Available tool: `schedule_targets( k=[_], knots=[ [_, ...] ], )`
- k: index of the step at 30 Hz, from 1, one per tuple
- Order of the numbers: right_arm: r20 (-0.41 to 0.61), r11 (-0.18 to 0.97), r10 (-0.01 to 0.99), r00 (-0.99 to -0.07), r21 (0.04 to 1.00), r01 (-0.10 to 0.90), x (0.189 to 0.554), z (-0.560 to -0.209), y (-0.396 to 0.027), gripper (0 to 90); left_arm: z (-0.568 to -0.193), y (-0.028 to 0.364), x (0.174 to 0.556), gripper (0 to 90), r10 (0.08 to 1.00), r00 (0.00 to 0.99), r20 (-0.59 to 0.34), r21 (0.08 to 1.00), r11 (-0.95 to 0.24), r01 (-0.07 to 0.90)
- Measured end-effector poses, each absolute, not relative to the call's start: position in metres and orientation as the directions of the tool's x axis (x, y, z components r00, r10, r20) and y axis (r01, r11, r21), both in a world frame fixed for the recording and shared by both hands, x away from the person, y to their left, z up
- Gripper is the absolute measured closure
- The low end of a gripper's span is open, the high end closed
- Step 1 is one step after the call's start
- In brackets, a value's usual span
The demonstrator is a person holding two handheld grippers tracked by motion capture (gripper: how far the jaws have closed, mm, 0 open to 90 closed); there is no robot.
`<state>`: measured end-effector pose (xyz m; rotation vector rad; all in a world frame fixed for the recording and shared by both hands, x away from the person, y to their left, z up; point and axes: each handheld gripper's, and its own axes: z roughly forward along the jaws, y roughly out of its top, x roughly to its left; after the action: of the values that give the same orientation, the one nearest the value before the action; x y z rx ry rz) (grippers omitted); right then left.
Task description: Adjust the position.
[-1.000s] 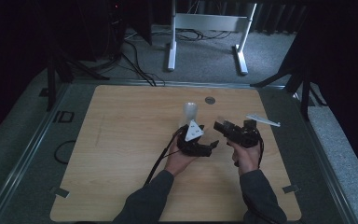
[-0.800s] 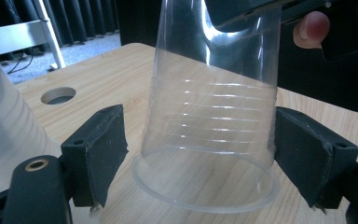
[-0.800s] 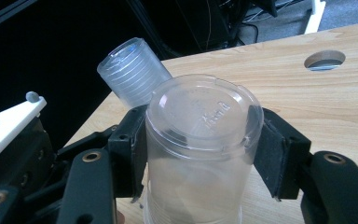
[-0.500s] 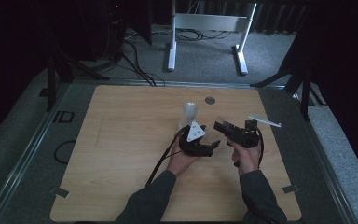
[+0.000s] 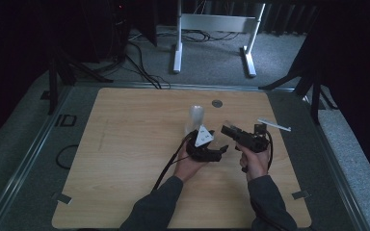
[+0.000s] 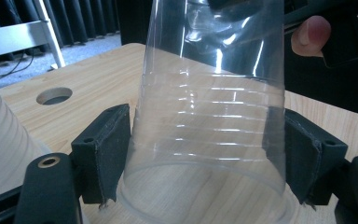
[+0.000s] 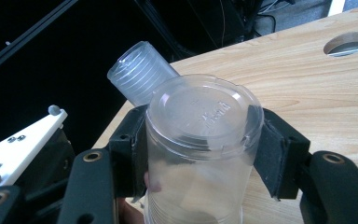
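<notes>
Over the table's middle [image 5: 125, 144] a person holds both grippers close together. My left gripper [image 5: 219, 150] [image 6: 205, 154] has just been closing its jaws. A clear ribbed plastic cup [image 6: 209, 107] sits between them, wide rim nearest the camera, and both pads [image 6: 107, 154] lie against its walls. My right gripper [image 5: 227, 129] [image 7: 200, 149] is shut on a clear cup [image 7: 205, 116] just below its flat closed end. I cannot tell whether it is the same cup. A thumb [image 6: 310, 35] shows behind the cup.
A stack of clear cups [image 5: 196, 115] [image 7: 142, 72] stands just beyond the left gripper. A round hole [image 5: 217, 103] pierces the tabletop behind it. A white strip [image 5: 273, 125] lies to the right. A white metal stand [image 5: 217, 21] and cables sit on the floor beyond.
</notes>
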<state>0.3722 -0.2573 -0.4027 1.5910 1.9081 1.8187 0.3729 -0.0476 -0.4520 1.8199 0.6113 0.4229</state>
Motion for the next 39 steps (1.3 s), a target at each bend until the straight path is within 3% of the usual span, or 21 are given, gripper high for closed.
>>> schedule_targets(
  k=[39],
  knots=[
    [0.544, -0.202, 0.676, -0.496, 0.785, 0.586, 0.3695, -0.4010, -0.2646, 36.3, -0.4483, -0.0431, 0.3714, 27.6, 0.581, 0.814, 0.022, 0.939, -0.291, 0.182]
  ],
)
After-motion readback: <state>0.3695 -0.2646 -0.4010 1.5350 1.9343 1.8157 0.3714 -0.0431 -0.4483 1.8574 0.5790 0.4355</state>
